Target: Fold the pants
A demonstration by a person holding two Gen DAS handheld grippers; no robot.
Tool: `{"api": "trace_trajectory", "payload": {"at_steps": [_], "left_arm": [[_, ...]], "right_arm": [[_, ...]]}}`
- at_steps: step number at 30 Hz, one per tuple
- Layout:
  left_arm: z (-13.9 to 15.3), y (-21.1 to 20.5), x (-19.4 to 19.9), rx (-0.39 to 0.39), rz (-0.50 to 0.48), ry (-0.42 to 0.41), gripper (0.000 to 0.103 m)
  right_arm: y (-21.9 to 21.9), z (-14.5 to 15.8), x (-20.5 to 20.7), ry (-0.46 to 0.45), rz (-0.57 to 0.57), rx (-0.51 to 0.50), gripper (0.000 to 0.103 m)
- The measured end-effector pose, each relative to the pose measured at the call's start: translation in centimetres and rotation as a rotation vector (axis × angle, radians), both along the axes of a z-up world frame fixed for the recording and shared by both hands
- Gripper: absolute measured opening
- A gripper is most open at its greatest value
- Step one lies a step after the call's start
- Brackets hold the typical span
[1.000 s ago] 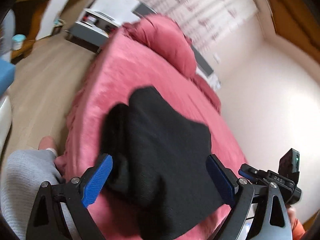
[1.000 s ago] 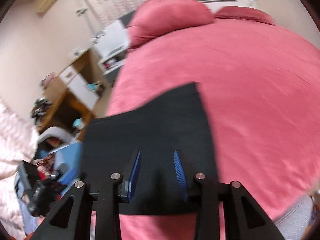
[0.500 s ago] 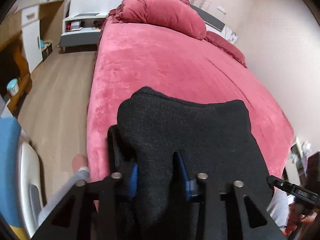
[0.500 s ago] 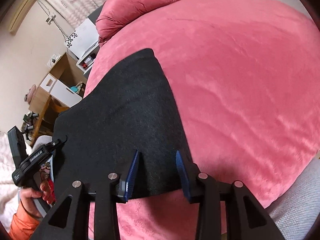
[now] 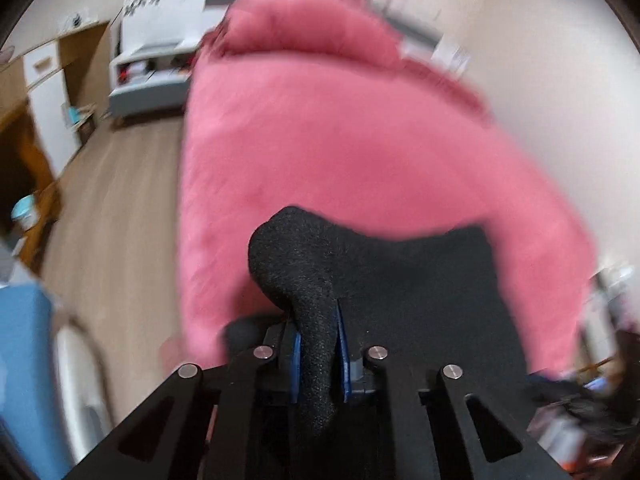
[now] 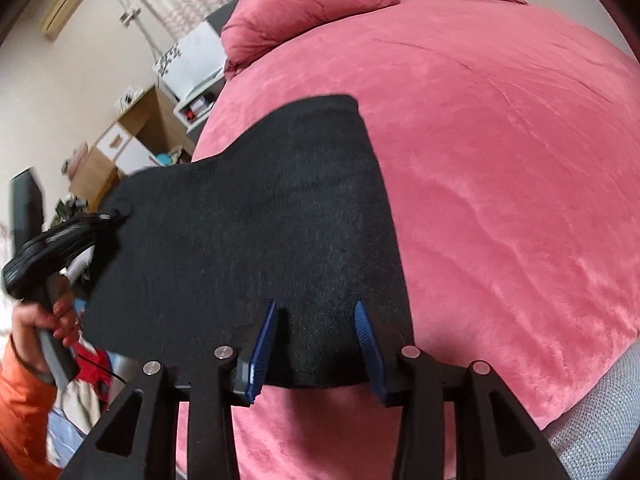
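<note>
Pants, black, lie spread on the near end of the pink bed, well short of the pillow. Left gripper is closing, pads pinching a raised bunch at the pants' left edge, likely to carry it across for a fold. Right gripper hovers over the near hem, jaws opening, nothing clamped.

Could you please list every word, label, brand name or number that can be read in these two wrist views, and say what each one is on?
None can be read.
The white cabinet beside the bed carries a dark pattern, a decoration rather than lettering.
The left wrist view is motion-blurred, so any print there is lost.
The black pants and both grippers show no visible markings.
</note>
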State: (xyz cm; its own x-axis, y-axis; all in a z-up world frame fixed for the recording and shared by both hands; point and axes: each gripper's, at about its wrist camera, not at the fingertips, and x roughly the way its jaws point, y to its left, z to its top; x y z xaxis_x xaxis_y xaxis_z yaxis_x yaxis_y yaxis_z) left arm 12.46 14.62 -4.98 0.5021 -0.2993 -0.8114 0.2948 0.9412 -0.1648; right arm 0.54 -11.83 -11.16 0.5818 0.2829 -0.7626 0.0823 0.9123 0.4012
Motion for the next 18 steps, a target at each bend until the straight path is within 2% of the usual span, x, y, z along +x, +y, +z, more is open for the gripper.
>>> {"api": "trace_trajectory", "payload": {"at_steps": [1,2,3,4,5,6,8,10,11,13,15,16,18], "left_arm": [[-1.9,0.2,-0.2,0.052,0.006,0.005,0.026],[-2.1,0.6,-0.9,0.042,0.005,-0.053,0.032],[-1.6,0.8,-1.6,0.045,0.007,-0.104,0.038],[-1.2,0.9,-2.2,0.072,0.020,-0.136,0.054],[-0.6,1.1,-2.8,0.106,0.044,-0.163,0.059],[-0.1,1.6,-3.2,0.109,0.067,-0.178,0.059],[1.4,2.8,-4.5,0.038,0.115,-0.204,0.057],[3.0,3.4,-6.4,-0.084,0.121,-0.245,0.058],[3.6,3.1,-7.2,-0.125,0.097,-0.258,0.062],[3.9,1.5,-8.5,-0.149,0.022,-0.269,0.071],[2.8,-0.8,-9.3,-0.110,-0.082,-0.252,0.072],[1.9,-1.8,-9.6,-0.061,-0.117,-0.242,0.072],[-0.6,-2.9,-9.5,0.088,-0.112,-0.213,0.071]], "right_arm": [[0.3,-0.3,0.0,-0.001,0.017,-0.012,0.042],[0.5,-0.4,-0.1,-0.002,0.032,-0.018,0.042],[0.7,-0.2,-0.2,-0.004,0.035,-0.028,0.042],[0.6,0.2,-0.3,-0.005,0.036,-0.043,0.042],[0.5,0.4,-0.4,-0.008,0.036,-0.049,0.042],[0.2,0.8,-0.7,-0.016,0.029,-0.044,0.042],[-0.8,1.5,-1.4,-0.054,0.000,0.002,0.042],[-1.5,1.9,-1.9,-0.081,-0.026,0.018,0.042],[-1.6,2.1,-2.0,-0.088,-0.035,0.017,0.042],[-1.4,2.4,-1.8,-0.099,-0.027,0.019,0.042],[-0.2,2.4,-1.2,-0.096,0.003,0.006,0.042],[0.3,2.3,-1.0,-0.099,0.018,0.001,0.042],[1.7,2.0,-0.5,-0.098,0.066,-0.004,0.042]]}}
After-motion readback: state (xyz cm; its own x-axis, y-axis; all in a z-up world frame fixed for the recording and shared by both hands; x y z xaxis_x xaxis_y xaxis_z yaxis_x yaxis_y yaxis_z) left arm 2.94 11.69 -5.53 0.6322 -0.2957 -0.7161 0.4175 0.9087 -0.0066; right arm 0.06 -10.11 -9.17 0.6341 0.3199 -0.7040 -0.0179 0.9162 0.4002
